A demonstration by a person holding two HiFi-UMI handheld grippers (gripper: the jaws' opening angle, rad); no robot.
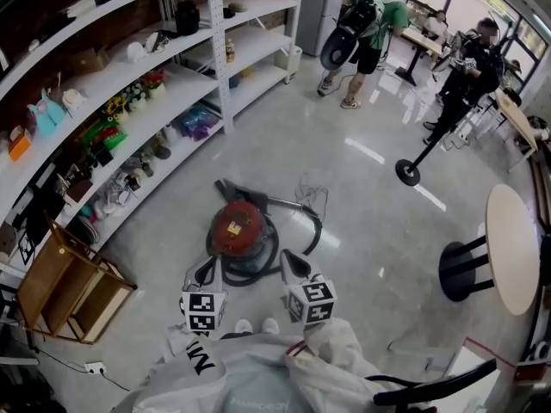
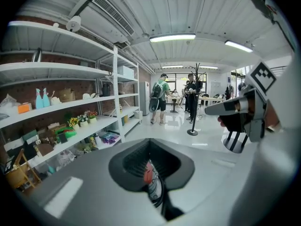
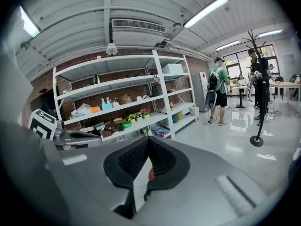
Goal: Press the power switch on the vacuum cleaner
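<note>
A red canister vacuum cleaner [image 1: 238, 225] with a black hose [image 1: 303, 231] coiled round it sits on the glossy floor just ahead of me. Both grippers hover above its near side and touch nothing. My left gripper [image 1: 207, 271] is at its near left and my right gripper [image 1: 293, 263] at its near right, each with its jaws closed and empty. In the left gripper view, a sliver of the red vacuum [image 2: 147, 173] shows through the hollow below the left gripper [image 2: 149, 142]. In the right gripper view, the right gripper [image 3: 146, 141] shows only a red speck of the vacuum [image 3: 150, 174].
White shelving [image 1: 129, 93] full of small items runs along the left. A wooden crate [image 1: 65, 286] stands at the near left. A round table [image 1: 512, 248] is on the right, with a stand's round base [image 1: 407, 172] behind it. People [image 1: 370, 24] stand at the back.
</note>
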